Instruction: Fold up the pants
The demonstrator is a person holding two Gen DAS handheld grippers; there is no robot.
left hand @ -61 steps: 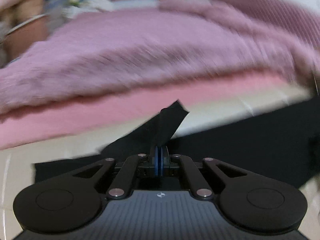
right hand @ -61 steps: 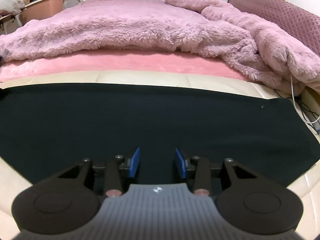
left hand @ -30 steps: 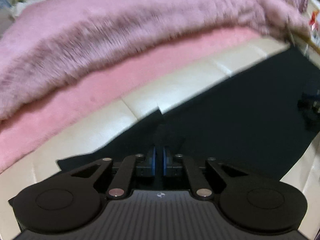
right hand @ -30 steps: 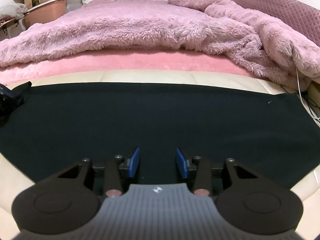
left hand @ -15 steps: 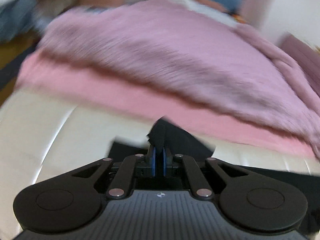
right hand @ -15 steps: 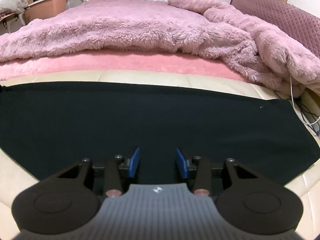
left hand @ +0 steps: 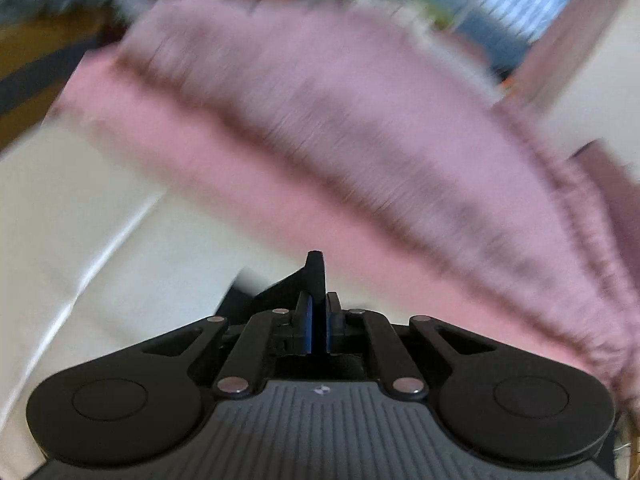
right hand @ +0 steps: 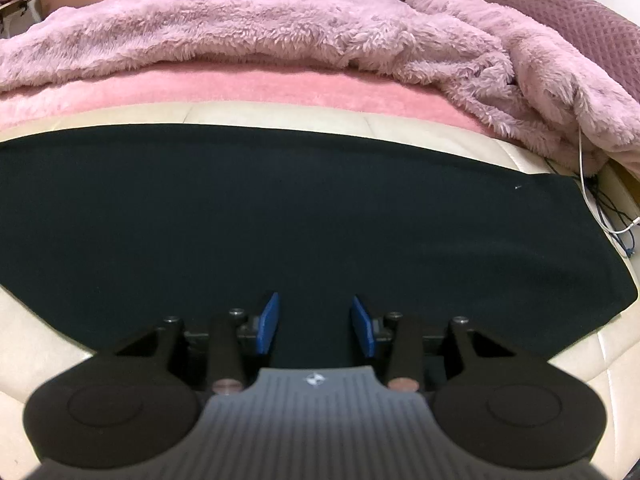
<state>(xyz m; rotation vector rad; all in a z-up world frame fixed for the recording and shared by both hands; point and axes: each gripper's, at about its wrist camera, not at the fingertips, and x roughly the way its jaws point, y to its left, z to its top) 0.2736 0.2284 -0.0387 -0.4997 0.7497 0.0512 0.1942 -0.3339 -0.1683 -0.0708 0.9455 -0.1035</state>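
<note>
Fluffy mauve-pink blanket (right hand: 280, 28) fills the whole upper half of the right wrist view, heaped over a smoother pink sheet (right hand: 248, 90) that runs as a band just below it. Beneath that lies the cream, leather-like bench (right hand: 580, 356), showing at the lower corners. Spread flat across the middle of the frame are the black pants (right hand: 300, 208), reaching from the left edge almost to the right, where thin white and blue cables (right hand: 600, 216) trail off the bench.

At the bottom centre, the right gripper (right hand: 315, 322) hangs over the near edge of the cloth, its blue pads standing apart with nothing pinched between them.

The left wrist view is smeared with motion. There the left gripper (left hand: 318, 322) is clamped tight on a small peak of black fabric, a corner of the pants (left hand: 314, 276) that sticks up at centre frame.

I'd worry that the pinch is small: a quick swing could slip the corner free. With the right pads not pressing the cloth, the whole garment may drag or bunch instead of creasing cleanly.
</note>
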